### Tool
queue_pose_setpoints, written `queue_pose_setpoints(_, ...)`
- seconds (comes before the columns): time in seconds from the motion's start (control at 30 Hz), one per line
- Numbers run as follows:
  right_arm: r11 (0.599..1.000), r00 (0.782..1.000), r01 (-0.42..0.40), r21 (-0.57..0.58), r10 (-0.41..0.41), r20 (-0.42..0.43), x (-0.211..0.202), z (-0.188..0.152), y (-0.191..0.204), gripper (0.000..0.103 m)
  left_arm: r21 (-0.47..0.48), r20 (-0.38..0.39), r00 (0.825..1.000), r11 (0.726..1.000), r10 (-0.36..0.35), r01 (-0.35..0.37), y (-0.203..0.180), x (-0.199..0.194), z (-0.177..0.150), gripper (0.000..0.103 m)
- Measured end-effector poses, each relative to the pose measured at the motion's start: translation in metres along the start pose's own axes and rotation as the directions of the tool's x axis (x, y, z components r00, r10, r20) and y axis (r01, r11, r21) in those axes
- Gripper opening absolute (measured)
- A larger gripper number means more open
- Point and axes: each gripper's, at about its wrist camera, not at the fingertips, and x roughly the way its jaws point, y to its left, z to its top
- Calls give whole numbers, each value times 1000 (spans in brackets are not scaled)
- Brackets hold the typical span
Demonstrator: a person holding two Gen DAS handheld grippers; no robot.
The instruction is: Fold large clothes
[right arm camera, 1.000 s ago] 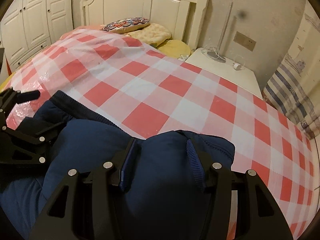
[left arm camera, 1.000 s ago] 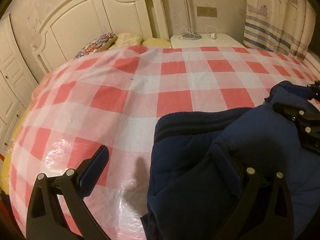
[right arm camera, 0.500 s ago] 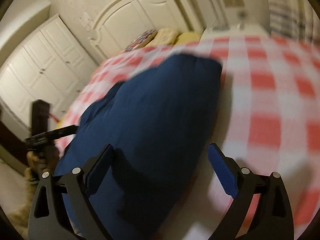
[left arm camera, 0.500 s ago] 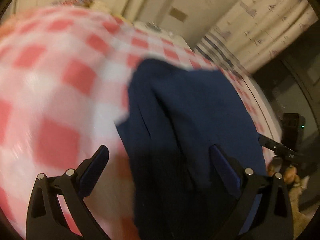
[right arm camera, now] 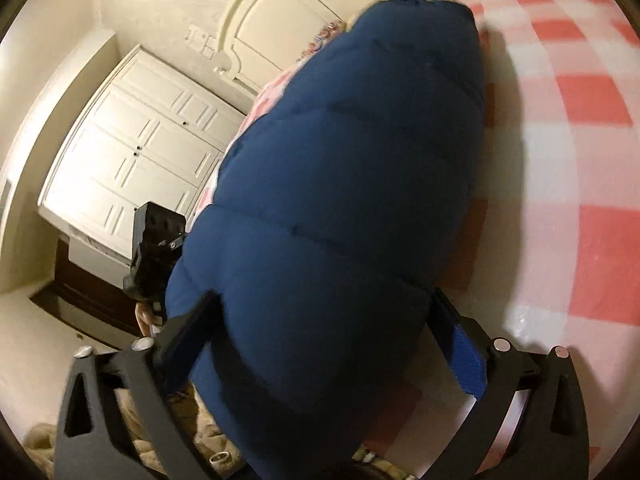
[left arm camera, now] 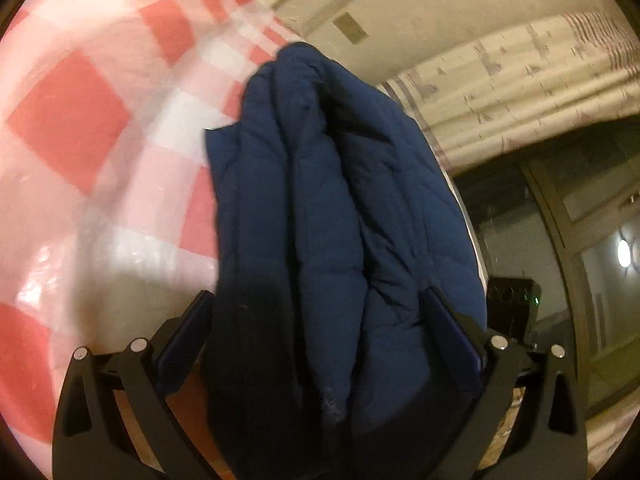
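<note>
Jacket (left arm camera: 340, 208), navy, quilted, folded into a thick bundle on the red-checked bed cover (left arm camera: 80, 128). Left tool (left arm camera: 320, 344) and right tool (right arm camera: 324, 344) each straddle one end, fingers spread wide; whether the pads press the fabric, cannot tell. White wardrobe (right arm camera: 132, 164) beyond.

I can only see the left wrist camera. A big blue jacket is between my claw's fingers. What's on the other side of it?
Observer: The right claw straddles the blue jacket from there, jaws wide apart.
Kid: Is there furniture behind it?
Observer: Yes, a white wardrobe stands past the edge of the checkered bed.
Kid: Anything else?
Observer: A cream headboard rises next to the wardrobe.
</note>
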Motion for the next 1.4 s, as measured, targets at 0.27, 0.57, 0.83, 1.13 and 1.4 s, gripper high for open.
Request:
queue_pose_setpoints(0.27,987,990,62,-149,-42,134,-9,-7,26,78,119,70,997,992,31,-39,-30,-7,-2,51)
queue_pose_setpoints(0.57,963,920,190,-192,-107,376,-78,54,18,69,221,173,985,974,11,-50,-112,43,75,45)
queue_pose_setpoints(0.83,962,914,274,10,-263,310,-94,136,-97,71,162,114,985,975,132,-150,-129,179,144,48)
queue_pose_setpoints(1.13,871,761,491,27,-444,473,-102,121,-47,87,133,163,978,980,127,-149,-117,175,131,59)
queue_pose_setpoints(1.4,589,681,728,-349,-570,459,-18,90,21,90,135,283,914,931,292,-339,-144,158,113,77)
